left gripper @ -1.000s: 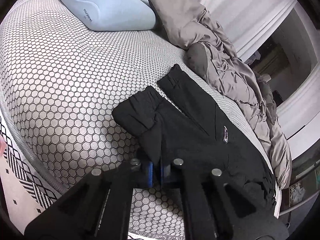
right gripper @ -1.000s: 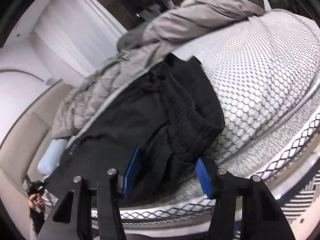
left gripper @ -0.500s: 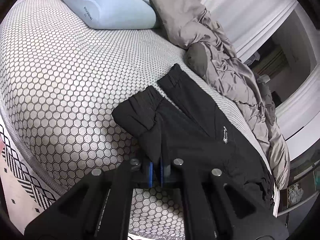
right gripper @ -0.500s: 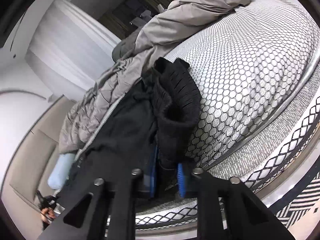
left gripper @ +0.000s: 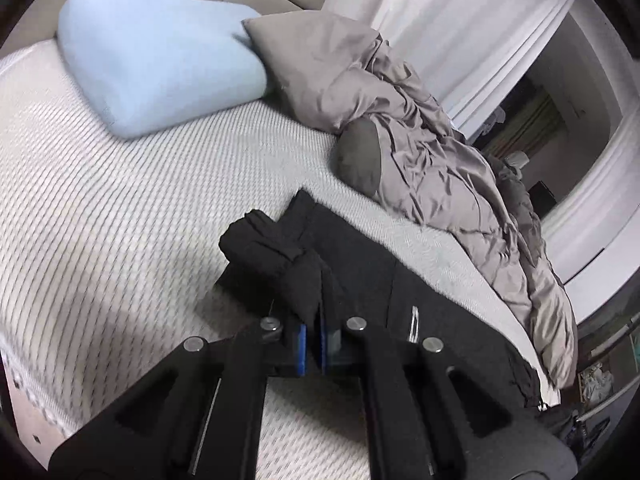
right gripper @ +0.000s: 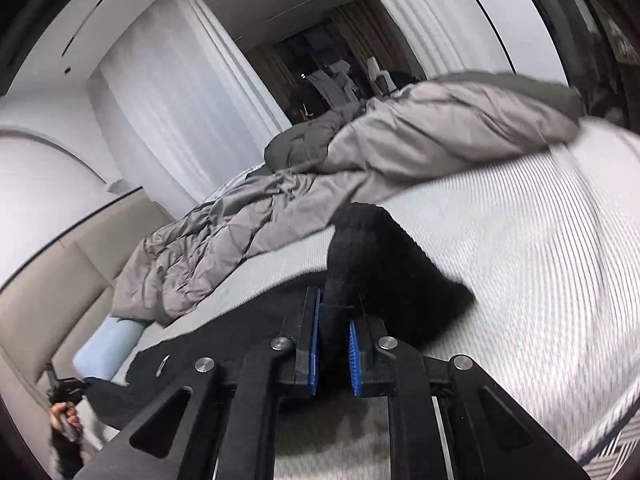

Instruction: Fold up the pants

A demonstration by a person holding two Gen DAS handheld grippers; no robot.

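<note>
Black pants (left gripper: 400,304) lie stretched along the near side of the bed. My left gripper (left gripper: 312,344) is shut on the bunched hem end of a pant leg (left gripper: 276,256) and holds it raised off the mattress. My right gripper (right gripper: 334,356) is shut on the thick ribbed waistband end of the pants (right gripper: 384,264), which stands up out of the blue pads. In the right wrist view the rest of the pants (right gripper: 224,336) runs left toward the other hand-held gripper (right gripper: 64,388).
The white patterned mattress (left gripper: 120,208) spreads to the left. A light blue pillow (left gripper: 160,56) lies at the head. A crumpled grey duvet (left gripper: 432,152) runs along the far side, also seen in the right wrist view (right gripper: 360,160). White curtains and a dark doorway stand beyond.
My right gripper shut on the waistband end and lifted it. My left gripper, shut on the hem all along, rose and moved toward the pillow. Both views are motion-blurred now.
</note>
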